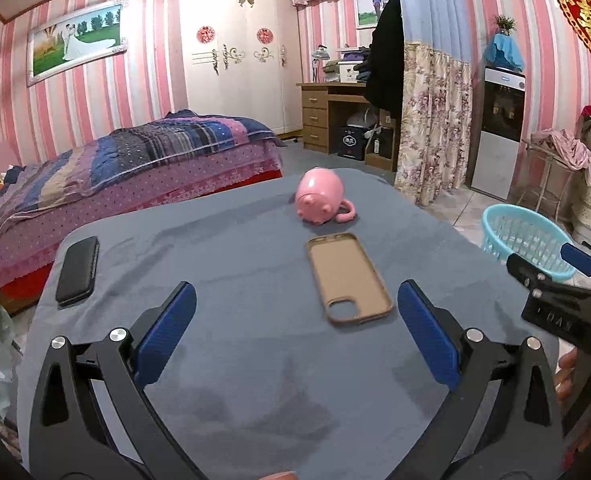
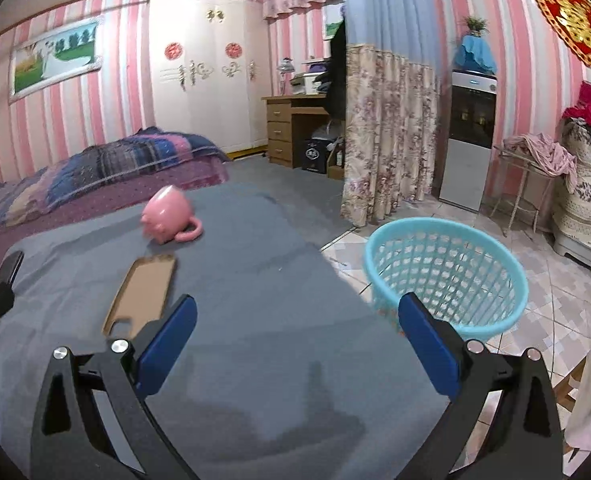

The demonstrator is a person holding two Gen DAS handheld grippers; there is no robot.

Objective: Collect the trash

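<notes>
Grey cloth is covering the tabletop (image 1: 223,360), and we are holding both tools low over its near edge: the left hand-held gripper (image 1: 295,336) is standing with its blue pads spread wide and nothing between them, and the right hand-held gripper (image 2: 297,344) is spread and empty too. We are finding no obvious scrap of trash in either view; what is lying on the cloth is a tan phone case (image 1: 349,280) at about one o'clock from the left tool, a pink mug (image 1: 321,198) tipped on its side farther off at twelve, and a black phone (image 1: 77,270) out at ten. The turquoise basket (image 2: 447,276) is waiting on the floor at one o'clock from the right tool, just past the edge. If the case is the piece to go, we are judging it light, thin and slightly flexible, lying flat, so pinching across its long edges would suit best.
</notes>
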